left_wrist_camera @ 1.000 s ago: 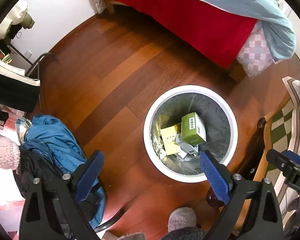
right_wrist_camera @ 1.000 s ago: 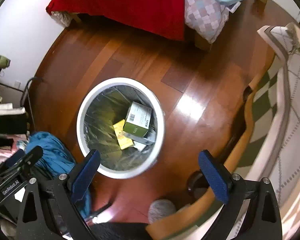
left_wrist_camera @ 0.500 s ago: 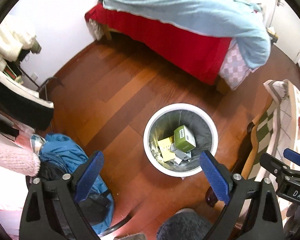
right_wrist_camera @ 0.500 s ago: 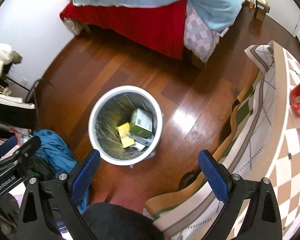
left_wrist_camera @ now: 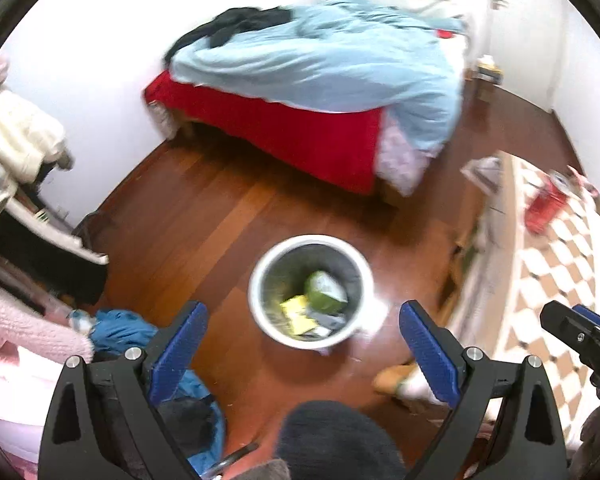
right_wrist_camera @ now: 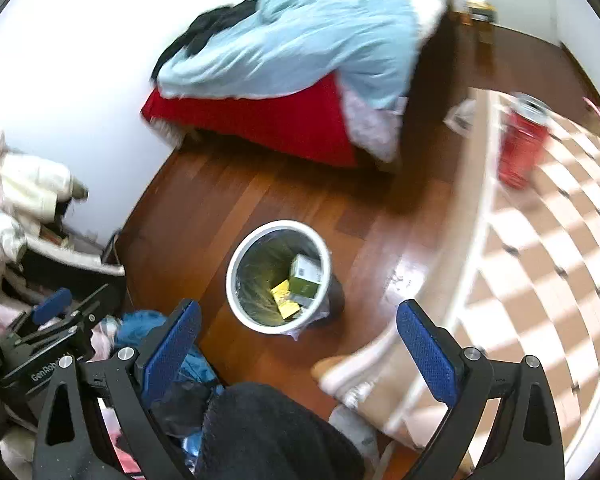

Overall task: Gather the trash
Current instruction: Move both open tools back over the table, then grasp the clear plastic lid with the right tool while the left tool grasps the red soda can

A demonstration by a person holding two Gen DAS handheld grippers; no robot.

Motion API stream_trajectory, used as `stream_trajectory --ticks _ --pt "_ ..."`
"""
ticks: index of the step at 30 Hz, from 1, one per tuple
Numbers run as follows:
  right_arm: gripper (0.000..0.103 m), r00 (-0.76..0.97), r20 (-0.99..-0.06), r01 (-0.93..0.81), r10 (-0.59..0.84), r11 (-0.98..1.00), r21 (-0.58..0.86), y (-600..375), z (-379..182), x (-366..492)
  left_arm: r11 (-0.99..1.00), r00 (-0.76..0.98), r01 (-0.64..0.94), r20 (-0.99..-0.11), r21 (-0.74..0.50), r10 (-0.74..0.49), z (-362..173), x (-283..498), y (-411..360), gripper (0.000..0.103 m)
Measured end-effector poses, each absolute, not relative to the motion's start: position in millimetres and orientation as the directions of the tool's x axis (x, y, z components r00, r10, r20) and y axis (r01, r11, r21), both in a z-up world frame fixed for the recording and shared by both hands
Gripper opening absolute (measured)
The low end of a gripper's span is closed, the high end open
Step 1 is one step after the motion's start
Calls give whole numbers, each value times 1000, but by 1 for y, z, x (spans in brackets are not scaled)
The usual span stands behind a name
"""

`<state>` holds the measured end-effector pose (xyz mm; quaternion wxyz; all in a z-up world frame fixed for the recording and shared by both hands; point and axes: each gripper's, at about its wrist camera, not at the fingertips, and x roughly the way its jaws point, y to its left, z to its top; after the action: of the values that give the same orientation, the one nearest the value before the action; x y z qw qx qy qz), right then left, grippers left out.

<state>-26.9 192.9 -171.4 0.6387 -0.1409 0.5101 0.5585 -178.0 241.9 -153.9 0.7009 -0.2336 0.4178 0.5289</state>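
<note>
Both the left gripper and right gripper hang wide open and empty above the round white liner-lined bin. The red metal drink can on the checked tablecloth looks light, rigid and slippery; it is best pinched across its mid-body.

A white-rimmed bin with a grey lining is seen on red-brown floorboards. A green box and a yellow packet are shown inside. At twelve o'clock, a red bed is covered by a pale blue quilt. At three o'clock, a tan-and-white checked tablecloth is seen under a red can. Blue pads are carried on black fingers.
</note>
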Motion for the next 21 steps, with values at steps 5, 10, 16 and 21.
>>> stream_trajectory --ticks 5,10,16,21 --pt "100 -37 -826 -783 562 498 373 113 -177 38 487 199 -872 -873 50 446 -189 -90 200 98" --pt "100 139 -879 -648 455 713 267 29 -202 119 627 241 -778 -901 43 361 -234 7 150 98" --pt "94 243 -923 -431 298 886 172 -64 -245 219 697 221 -714 -924 64 312 -272 79 116 98" --pt "80 185 -947 -340 262 921 188 -98 -282 270 714 190 -695 -934 89 301 -290 102 109 98"
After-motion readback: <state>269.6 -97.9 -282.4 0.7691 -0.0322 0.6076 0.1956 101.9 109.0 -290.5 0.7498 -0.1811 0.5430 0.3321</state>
